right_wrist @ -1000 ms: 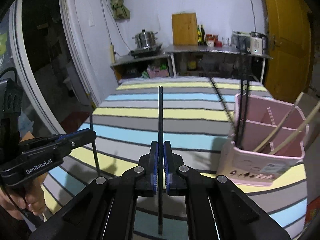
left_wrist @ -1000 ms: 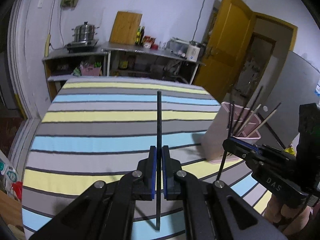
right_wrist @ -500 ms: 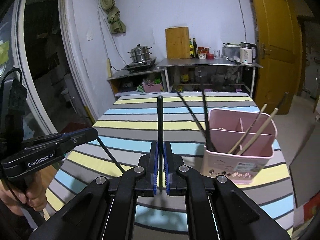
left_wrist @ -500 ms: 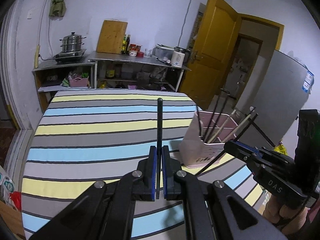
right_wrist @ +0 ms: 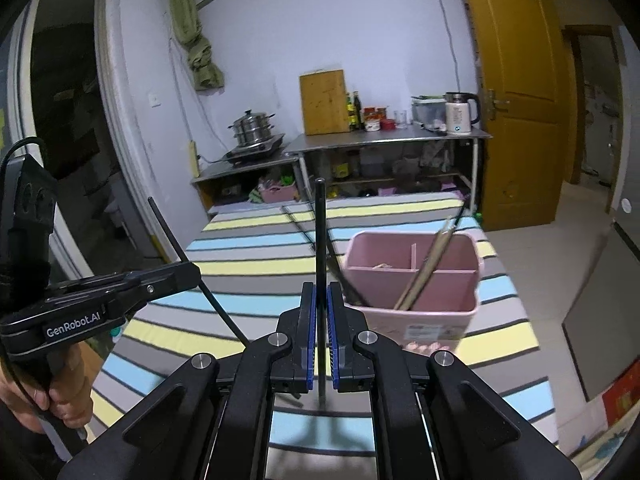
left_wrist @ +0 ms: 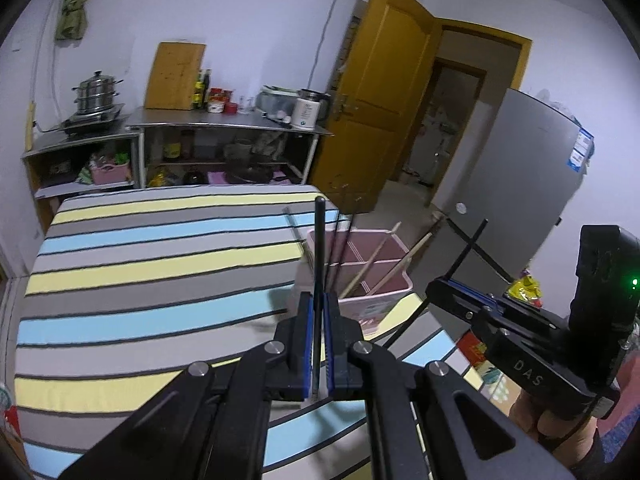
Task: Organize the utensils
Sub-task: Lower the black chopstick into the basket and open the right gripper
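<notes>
My left gripper (left_wrist: 318, 298) is shut on a black chopstick (left_wrist: 319, 240) that stands upright between the pads. My right gripper (right_wrist: 320, 300) is shut on another black chopstick (right_wrist: 319, 232) in the same way. Each gripper shows in the other's view: the right gripper (left_wrist: 436, 286) grips its stick at a slant, and so does the left gripper (right_wrist: 192, 272). The pink divided holder (left_wrist: 384, 292) (right_wrist: 412, 312) stands on the striped table just beyond both grippers and below them. It holds light wooden chopsticks (right_wrist: 426, 264) and a few black chopsticks (right_wrist: 340, 264).
The striped tablecloth (left_wrist: 160, 264) covers the table; the holder is near its right edge. Behind the table are steel shelves (left_wrist: 224, 128) with a pot, a cutting board and a kettle. An orange door (left_wrist: 384, 92) and a grey fridge (left_wrist: 520, 184) stand to the right.
Both grippers have risen and swung toward the holder, each still gripping its black chopstick. The holder now sits lower and closer to the middle of both views.
</notes>
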A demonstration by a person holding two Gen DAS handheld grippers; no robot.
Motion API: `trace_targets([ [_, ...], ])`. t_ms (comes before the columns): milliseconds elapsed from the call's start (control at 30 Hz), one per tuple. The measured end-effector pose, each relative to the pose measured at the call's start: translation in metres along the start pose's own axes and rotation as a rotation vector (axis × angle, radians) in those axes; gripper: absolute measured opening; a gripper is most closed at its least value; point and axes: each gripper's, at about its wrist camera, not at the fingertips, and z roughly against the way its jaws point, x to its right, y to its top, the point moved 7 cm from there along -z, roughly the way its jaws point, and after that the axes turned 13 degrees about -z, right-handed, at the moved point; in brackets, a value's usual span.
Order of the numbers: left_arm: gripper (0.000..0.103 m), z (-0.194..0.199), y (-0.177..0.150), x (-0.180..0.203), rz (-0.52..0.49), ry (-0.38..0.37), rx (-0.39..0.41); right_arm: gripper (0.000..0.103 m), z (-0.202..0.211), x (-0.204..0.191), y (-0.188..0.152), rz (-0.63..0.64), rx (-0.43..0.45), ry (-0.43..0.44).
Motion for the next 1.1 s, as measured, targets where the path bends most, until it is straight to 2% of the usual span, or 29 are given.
trace_targets([
  [300, 0.005, -0.001, 0.053, 0.016, -0.036, -0.031, 0.072, 0.006, 0.024, 0.013, 0.053, -0.012, 0.117, -0.016],
  [533, 0.005, -0.014, 0.085, 0.019, -0.050, -0.019, 0.117, 0.006, 0.020, 0.024, 0.089, -0.044, 0.185, -0.022],
  [867, 0.005, -0.052, 0.075, 0.019, -0.063, -0.007, 0.093, 0.006, -0.008, 0.038, 0.088, -0.066, 0.202, -0.044],
  [1100, 0.005, -0.056, 0.063, 0.023, -0.072, -0.011, 0.099, 0.006, -0.021, 0.044, 0.075, -0.064, 0.176, -0.062],
])
